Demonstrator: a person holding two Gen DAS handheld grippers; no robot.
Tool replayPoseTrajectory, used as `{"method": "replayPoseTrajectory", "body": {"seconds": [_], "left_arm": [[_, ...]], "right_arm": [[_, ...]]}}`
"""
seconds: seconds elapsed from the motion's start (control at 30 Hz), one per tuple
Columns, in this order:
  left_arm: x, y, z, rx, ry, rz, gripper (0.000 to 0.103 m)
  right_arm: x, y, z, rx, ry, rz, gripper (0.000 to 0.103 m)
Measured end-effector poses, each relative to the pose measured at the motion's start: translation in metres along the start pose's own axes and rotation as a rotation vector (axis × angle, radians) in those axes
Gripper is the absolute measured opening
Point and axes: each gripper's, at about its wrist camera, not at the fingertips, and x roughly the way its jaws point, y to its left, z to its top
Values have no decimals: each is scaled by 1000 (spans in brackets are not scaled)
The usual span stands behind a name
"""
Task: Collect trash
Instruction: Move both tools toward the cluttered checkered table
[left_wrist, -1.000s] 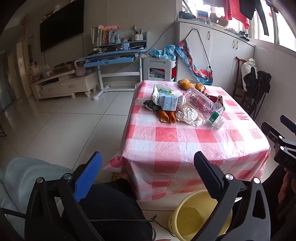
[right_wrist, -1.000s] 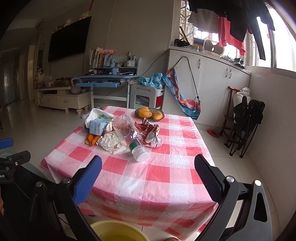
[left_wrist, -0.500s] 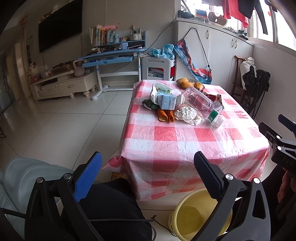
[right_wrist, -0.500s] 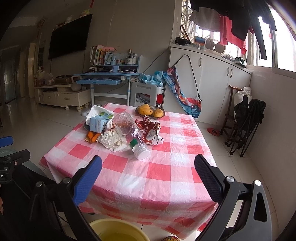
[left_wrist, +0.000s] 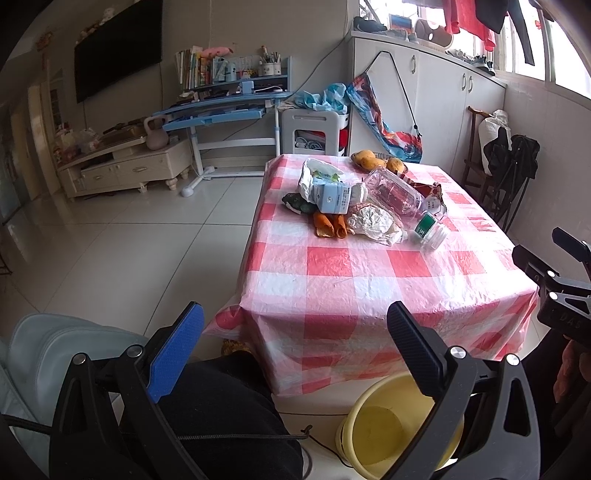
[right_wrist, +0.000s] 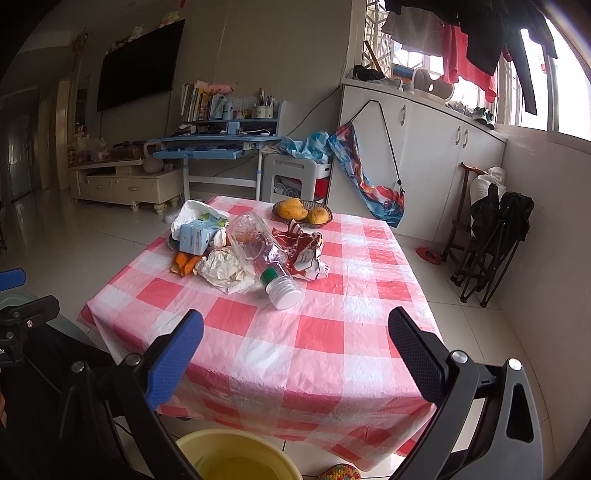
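Sitting in a heap toward the far half of the worktop (right_wrist: 332, 343) is the trash: a crushed clear plastic bottle (right_wrist: 258, 251) lying on its side with its white cap pointing at the near edge, a crumpled whitish wrapper (right_wrist: 225, 271) touching it on the left, and a torn red snack bag (right_wrist: 304, 251) on its right. Behind the wrapper there's a light blue carton (right_wrist: 195, 238) leaning on a white plastic bag (right_wrist: 195, 216), with some orange peel (right_wrist: 183, 264) just in front of the carton. In the left wrist view you can also spot something dark green (left_wrist: 297, 203) tucked beside the carton, can't tell what it is.

Past the pile, at the far edge, a shallow dish (right_wrist: 303, 216) holds a couple of yellow-orange fruits. The worktop wears a red and white checked plastic cloth that hangs down the sides.

A yellow bucket (left_wrist: 391, 428) sits on the floor right below the near edge.

Both grippers hang in the air short of the near edge, well apart from the pile. The left gripper (left_wrist: 291, 350) is spread wide with nothing between its fingers, and the right gripper (right_wrist: 295, 350) is the same, wide apart and holding nothing.
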Motion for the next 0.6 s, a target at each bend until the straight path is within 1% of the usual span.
{"method": "replayPoseTrajectory", "body": {"seconds": [0.6], "left_arm": [[1, -1, 0, 1, 1, 2, 96]], "right_arm": [[2, 2, -2, -11, 13, 2, 96]]}}
